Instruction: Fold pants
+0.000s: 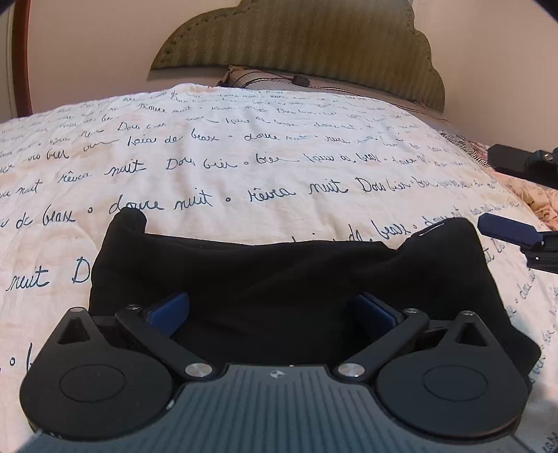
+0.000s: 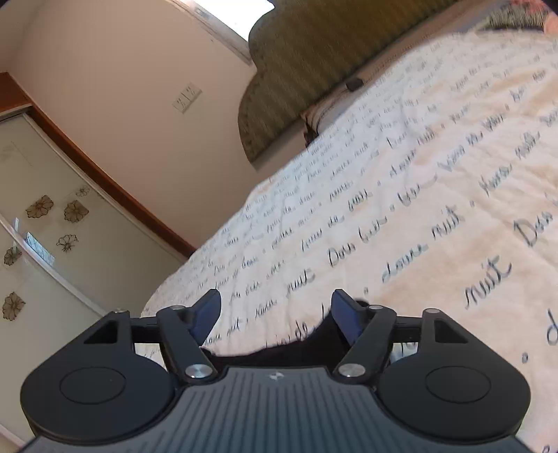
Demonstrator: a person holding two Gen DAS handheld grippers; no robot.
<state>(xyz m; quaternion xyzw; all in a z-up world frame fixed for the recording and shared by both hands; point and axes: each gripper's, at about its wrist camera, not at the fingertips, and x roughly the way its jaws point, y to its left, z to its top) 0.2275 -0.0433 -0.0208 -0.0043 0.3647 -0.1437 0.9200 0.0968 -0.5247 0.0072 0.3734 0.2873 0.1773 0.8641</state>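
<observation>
Directly under left tool (image 1: 273, 313): pants (image 1: 279, 271)

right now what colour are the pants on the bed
Black pants, plain; clearest in the left wrist view.

Even, soft indoor light; strong fisheye curvature in both views.

Left wrist view is sharp; the black pants (image 1: 265, 278) show almost no fold detail. Right wrist view is motion-blurred across the bedspread (image 2: 436, 181) lettering, and a bright window (image 2: 240, 15) at top overexposes. Corners vignette to black. Shadows are faint.
</observation>
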